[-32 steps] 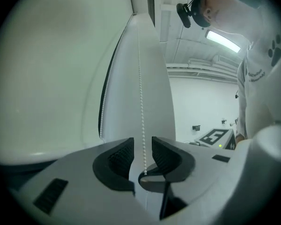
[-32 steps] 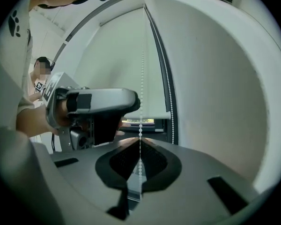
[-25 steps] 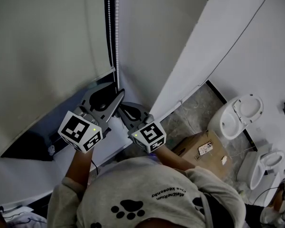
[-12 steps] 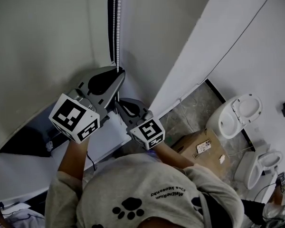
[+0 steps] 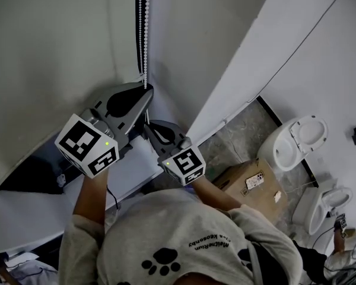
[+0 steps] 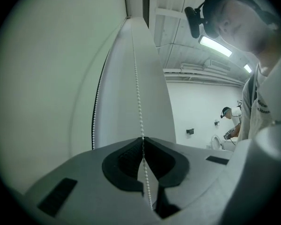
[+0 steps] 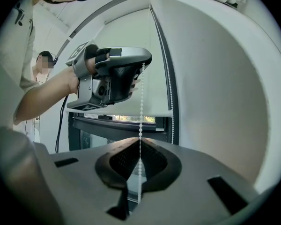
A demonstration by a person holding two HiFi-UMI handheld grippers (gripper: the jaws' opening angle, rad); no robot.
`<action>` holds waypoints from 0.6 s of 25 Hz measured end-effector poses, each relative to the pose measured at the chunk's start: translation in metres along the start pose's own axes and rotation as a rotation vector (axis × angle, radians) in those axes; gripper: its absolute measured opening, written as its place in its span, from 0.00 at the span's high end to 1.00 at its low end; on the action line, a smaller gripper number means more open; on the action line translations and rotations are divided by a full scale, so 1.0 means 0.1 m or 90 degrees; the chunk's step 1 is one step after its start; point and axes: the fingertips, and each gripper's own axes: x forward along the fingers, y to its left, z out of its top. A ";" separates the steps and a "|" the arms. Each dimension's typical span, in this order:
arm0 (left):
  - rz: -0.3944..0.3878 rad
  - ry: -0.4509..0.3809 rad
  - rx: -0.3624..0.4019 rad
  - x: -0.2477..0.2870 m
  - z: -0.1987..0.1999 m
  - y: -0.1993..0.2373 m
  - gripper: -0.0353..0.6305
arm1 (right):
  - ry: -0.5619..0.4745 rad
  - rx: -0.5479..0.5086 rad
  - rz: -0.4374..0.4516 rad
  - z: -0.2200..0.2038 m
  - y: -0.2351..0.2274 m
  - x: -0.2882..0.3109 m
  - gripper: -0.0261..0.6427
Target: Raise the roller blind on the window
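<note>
While left gripper (image 5: 146, 91) jaws, just closing, pinch white beaded chain (image 5: 143, 34), right gripper (image 5: 148, 128) clamps same chain below; smooth pale roller blind (image 5: 53, 46) alongside.

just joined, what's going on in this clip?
A person is working the bead chain of a roller blind with two handheld grippers. The left gripper has just been closing and now pinches the chain higher up. The right gripper is shut on the same chain just below it. The blind is only partly up: a strip of window shows under its bottom edge.
</note>
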 end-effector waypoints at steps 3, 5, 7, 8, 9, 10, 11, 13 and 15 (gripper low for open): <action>0.001 -0.003 -0.003 0.02 -0.08 0.00 0.92 | 0.003 0.001 0.004 -0.08 -0.01 0.02 0.94; 0.001 0.003 -0.006 0.02 -0.15 0.00 0.92 | 0.009 0.003 0.007 -0.15 0.00 0.03 0.94; 0.000 0.005 -0.014 0.00 -0.21 0.01 0.92 | 0.013 0.005 0.007 -0.21 0.00 0.03 0.94; 0.000 0.004 -0.019 0.00 -0.24 0.02 0.92 | 0.015 0.005 0.007 -0.24 0.00 0.02 0.94; 0.000 0.004 -0.025 0.00 -0.28 0.02 0.92 | 0.017 0.005 0.007 -0.28 -0.01 0.02 0.94; 0.000 0.004 -0.030 0.00 -0.32 0.02 0.92 | 0.019 0.006 0.008 -0.31 -0.01 0.02 0.94; 0.000 0.003 -0.036 0.00 -0.35 0.02 0.92 | 0.020 0.006 0.008 -0.35 -0.01 0.02 0.94; -0.002 -0.001 -0.047 -0.02 -0.41 0.01 0.92 | 0.019 0.007 0.010 -0.40 0.02 0.03 0.94; -0.005 -0.005 -0.052 -0.05 -0.44 -0.01 0.92 | 0.017 0.007 0.010 -0.43 0.06 0.04 0.94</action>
